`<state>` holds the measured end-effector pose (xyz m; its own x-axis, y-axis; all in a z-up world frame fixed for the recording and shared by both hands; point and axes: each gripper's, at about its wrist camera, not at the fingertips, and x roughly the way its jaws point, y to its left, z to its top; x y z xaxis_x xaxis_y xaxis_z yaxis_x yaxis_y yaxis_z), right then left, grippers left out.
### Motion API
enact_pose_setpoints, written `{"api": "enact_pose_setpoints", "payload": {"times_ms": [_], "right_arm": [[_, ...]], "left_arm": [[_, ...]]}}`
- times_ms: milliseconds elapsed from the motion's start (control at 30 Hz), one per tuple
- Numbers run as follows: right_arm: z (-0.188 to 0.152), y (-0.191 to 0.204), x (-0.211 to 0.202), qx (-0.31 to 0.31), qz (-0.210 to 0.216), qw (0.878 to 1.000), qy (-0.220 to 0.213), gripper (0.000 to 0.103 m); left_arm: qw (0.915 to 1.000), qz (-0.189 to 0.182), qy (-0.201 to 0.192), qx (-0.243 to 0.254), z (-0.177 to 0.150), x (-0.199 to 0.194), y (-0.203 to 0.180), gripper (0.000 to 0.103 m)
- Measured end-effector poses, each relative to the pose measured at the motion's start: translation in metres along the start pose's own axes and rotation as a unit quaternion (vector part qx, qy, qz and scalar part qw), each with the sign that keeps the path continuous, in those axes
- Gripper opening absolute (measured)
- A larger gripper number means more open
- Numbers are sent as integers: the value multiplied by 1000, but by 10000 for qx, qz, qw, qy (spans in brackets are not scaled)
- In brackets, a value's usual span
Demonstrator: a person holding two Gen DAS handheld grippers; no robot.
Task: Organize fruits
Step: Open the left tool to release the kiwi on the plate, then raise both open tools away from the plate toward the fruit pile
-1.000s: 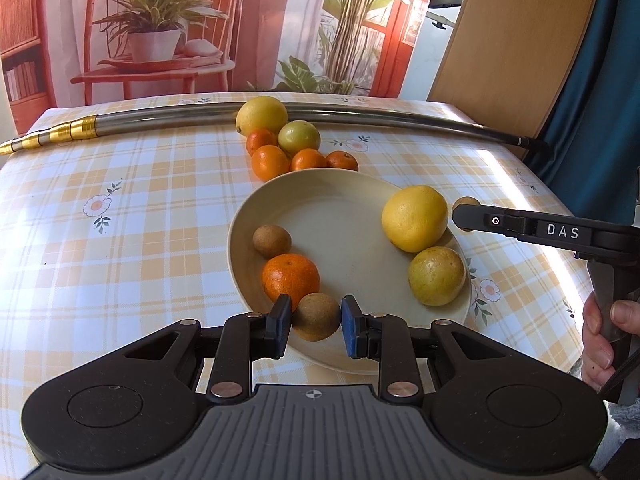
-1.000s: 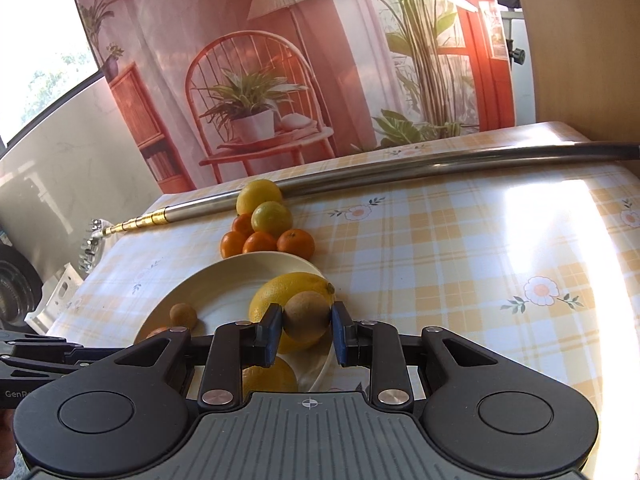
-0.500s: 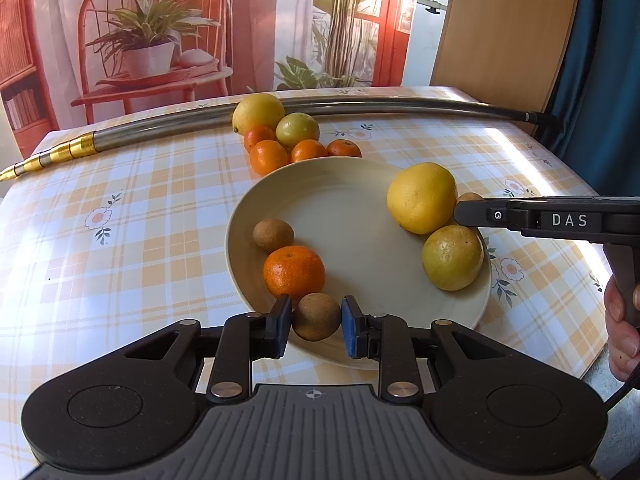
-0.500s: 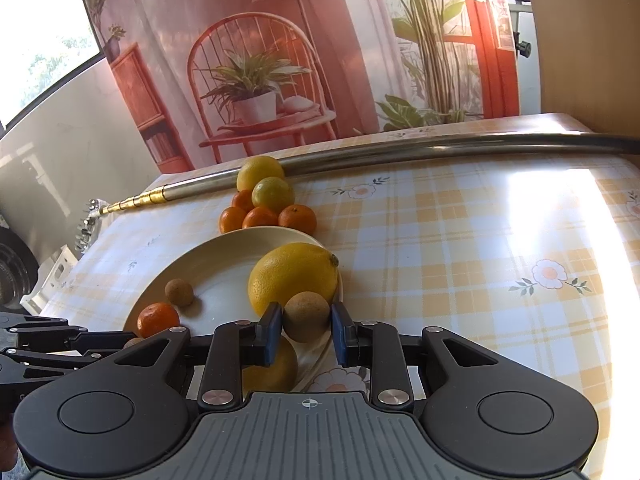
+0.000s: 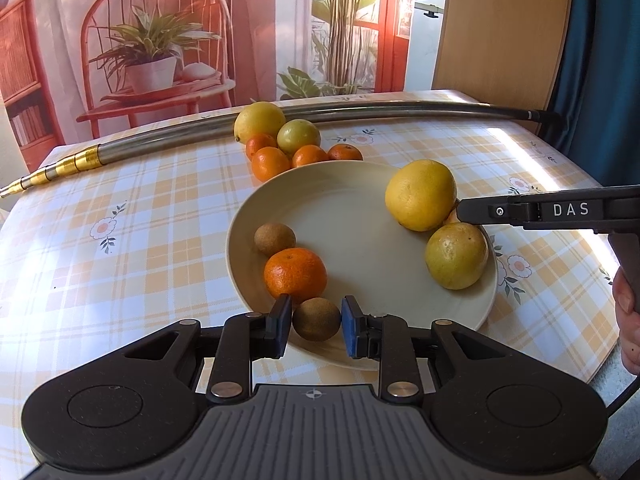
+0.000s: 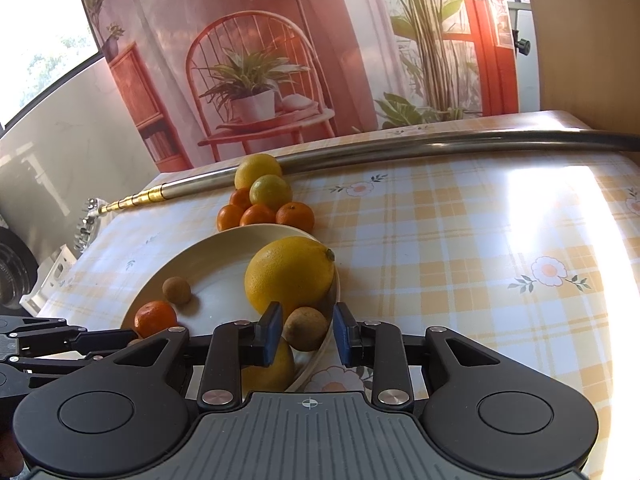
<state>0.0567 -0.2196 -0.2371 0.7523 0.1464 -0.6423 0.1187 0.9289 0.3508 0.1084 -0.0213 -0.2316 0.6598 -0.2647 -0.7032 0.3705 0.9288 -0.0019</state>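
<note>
Sitting between the jaws: a kiwi in each gripper, on the cream plate point(image 5: 400, 322).
Left gripper point(image 5: 316, 325): jaws are standing slightly parted around a brown kiwi point(image 5: 316, 319), a thin gap showing on each side; the kiwi is resting on the plate's near rim.
Ahead-left of the left jaws: a mandarin point(image 5: 295, 275) is touching that kiwi, with a second kiwi point(image 5: 275, 239) just beyond it.
Ahead-right of the left jaws: a large yellow citrus point(image 5: 420, 195) and a greenish-yellow citrus point(image 5: 457, 255) are lying at the plate's right edge.
Right gripper point(image 6: 306, 333): jaws are standing narrowly apart with a third kiwi point(image 6: 305, 328) between them, nearer the left pad point(image 6: 271, 332), lying just inside the plate's rim.
Beyond the right jaws: the large yellow citrus is touching this kiwi.
Far ahead: a fruit pile point(image 5: 292, 145) is waiting on the checked tablecloth point(image 5: 120, 248), beside a metal pole point(image 5: 168, 138).
</note>
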Motion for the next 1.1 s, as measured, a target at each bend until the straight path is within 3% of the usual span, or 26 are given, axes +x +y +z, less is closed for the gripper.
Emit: {"api": "enact_pose_setpoints", "payload": {"times_ms": [267, 400, 700, 800, 867, 967, 1033, 1100], "right_arm": [[-1, -4, -4, 96, -110, 9998, -94, 33], [-1, -10, -7, 214, -215, 9994, -185, 38], [1, -15, -12, 344, -344, 9982, -345, 43], [4, -13, -16, 308, -390, 9978, -441, 57], [7, -12, -20, 270, -392, 9975, -522, 59], [13, -11, -25, 266, -389, 9969, -623, 81], [17, -13, -29, 296, -325, 9966, -701, 89], [21, -15, -33, 360, -296, 9958, -786, 101]], "left_arm": [[9999, 55, -76, -42, -1, -2, 0, 31], [9998, 75, -181, -105, 0, -6, 1, 40], [9993, 94, -267, -262, 2, -7, 5, 40], [9986, 158, -319, -385, 4, -10, 11, 49], [9976, 209, -432, -494, 6, -15, 15, 55], [9959, 240, -550, -677, 12, -21, 23, 64], [9946, 209, -567, -847, 16, -25, 29, 80], [9917, 133, -572, -1147, 20, -29, 38, 87]]}}
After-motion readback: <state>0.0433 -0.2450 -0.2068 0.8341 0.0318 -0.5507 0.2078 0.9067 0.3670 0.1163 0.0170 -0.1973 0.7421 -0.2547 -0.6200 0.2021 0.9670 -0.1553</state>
